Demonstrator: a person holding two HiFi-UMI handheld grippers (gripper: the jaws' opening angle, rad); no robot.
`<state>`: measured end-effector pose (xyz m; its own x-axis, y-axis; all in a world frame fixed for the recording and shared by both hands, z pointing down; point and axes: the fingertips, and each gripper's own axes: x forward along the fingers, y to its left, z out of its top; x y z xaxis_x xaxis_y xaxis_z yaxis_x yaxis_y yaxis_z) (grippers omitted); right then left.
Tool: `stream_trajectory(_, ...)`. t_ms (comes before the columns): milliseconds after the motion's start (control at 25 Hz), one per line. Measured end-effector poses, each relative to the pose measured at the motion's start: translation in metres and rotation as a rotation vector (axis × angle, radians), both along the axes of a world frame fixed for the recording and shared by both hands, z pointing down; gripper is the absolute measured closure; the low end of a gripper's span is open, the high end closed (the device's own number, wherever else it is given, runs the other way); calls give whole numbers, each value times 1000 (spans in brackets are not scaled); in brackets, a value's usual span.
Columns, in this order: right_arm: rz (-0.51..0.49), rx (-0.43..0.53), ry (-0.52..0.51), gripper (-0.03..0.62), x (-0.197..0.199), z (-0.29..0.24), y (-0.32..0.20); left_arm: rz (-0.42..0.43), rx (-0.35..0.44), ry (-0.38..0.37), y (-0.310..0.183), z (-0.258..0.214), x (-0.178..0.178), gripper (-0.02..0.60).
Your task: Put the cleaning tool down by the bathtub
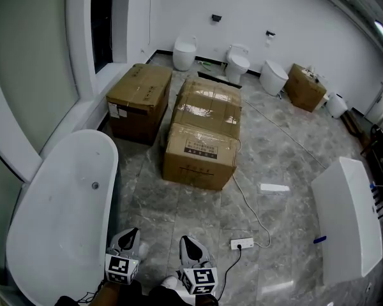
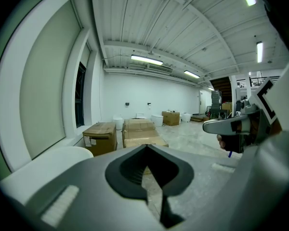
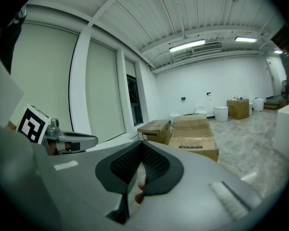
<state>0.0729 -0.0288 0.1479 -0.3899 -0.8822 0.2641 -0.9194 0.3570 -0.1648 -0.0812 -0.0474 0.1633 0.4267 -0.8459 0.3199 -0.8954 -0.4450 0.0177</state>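
My left tool (image 1: 129, 238) and right tool (image 1: 191, 247) hover just beside the bathtub (image 1: 54, 215), each with its jaws together on nothing. I can't spot the cleaning tool in any view. I judge the put-down either finished out of sight or not begun.

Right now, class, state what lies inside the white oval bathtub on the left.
Inside the white oval bathtub only a small round drain shows. Its nearest end is cut off by the picture's edge, unseen.
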Motion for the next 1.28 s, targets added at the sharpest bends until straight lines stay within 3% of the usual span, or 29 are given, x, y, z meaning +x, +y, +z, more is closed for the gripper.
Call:
stream_trajectory(640, 43, 67, 42, 571, 33, -42, -3, 14, 118, 37, -7, -59, 20, 581)
stream_trajectory(1280, -29, 152, 62, 571, 11, -75, -14, 64, 184, 5, -8, -82, 23, 581)
